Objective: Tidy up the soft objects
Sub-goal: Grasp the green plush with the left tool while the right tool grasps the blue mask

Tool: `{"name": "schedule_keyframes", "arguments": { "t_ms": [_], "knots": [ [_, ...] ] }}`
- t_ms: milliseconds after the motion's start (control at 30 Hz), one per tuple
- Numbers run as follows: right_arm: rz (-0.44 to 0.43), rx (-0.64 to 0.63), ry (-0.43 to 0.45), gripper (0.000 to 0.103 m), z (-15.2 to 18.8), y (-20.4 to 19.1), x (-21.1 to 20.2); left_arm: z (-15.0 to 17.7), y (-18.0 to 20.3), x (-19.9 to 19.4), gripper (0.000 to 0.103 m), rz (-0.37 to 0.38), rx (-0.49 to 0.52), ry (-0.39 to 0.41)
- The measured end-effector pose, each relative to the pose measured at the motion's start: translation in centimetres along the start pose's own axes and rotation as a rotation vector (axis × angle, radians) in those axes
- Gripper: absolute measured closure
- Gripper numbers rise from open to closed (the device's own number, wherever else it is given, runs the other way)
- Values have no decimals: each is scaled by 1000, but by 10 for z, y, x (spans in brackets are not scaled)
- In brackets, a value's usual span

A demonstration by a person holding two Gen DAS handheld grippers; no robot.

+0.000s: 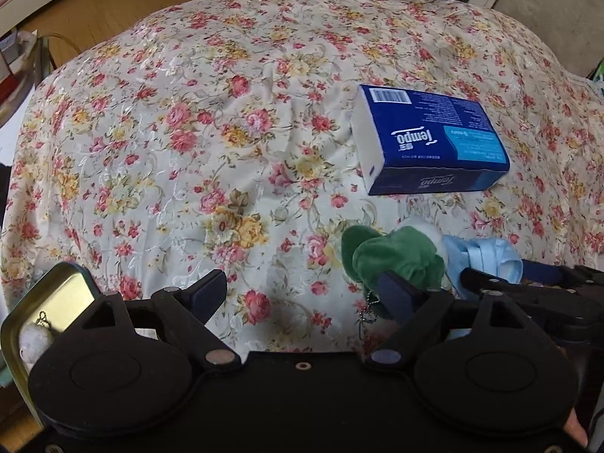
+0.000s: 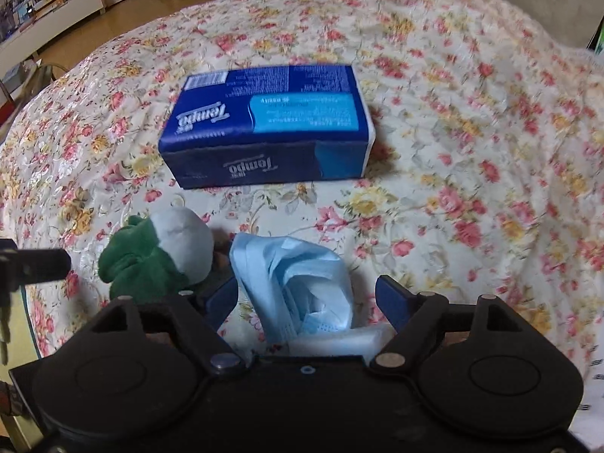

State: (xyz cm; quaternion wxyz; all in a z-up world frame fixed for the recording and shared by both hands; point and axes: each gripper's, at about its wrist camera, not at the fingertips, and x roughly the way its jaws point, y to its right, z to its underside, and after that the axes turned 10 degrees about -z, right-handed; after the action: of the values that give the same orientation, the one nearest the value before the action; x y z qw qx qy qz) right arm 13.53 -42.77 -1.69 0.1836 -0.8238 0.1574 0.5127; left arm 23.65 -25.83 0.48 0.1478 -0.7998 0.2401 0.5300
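Observation:
A blue Tempo tissue pack (image 1: 430,139) (image 2: 271,124) lies on the flowered cloth. A green and white plush toy (image 1: 396,260) (image 2: 158,256) lies near the front edge, with a crumpled light blue face mask (image 1: 483,256) (image 2: 298,283) to its right. My left gripper (image 1: 305,294) is open over bare cloth, its right finger touching the plush. My right gripper (image 2: 307,294) is open, with the mask lying between its fingers.
A gold metal tin (image 1: 45,313) holding a small white plush sits at the lower left of the left wrist view. The flowered tablecloth (image 1: 211,120) (image 2: 472,151) covers a rounded table. Wooden floor and shelves lie beyond the far edge.

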Motion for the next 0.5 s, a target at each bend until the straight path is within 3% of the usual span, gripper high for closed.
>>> {"name": "schedule_keyframes", "arguments": {
  "t_ms": [33, 67, 100, 300, 333, 500],
  "knots": [
    [-4, 8, -17, 41, 0, 3, 3, 0, 3, 1, 18, 6, 8, 3],
    [-9, 18, -37, 58, -1, 6, 5, 1, 5, 1, 18, 15, 17, 7],
    [-17, 34, -45, 62, -2, 10, 4, 1, 8, 1, 18, 23, 27, 12],
    [-38, 140, 60, 66, -8, 31, -22, 3, 33, -1, 12, 27, 116, 67],
    [-36, 149, 73, 66, -8, 34, -24, 2, 38, 0, 7, 28, 135, 74],
    [-26, 170, 87, 66, -4, 43, -31, 4, 64, 12, 4, 1, 219, 68]
  ]
}}
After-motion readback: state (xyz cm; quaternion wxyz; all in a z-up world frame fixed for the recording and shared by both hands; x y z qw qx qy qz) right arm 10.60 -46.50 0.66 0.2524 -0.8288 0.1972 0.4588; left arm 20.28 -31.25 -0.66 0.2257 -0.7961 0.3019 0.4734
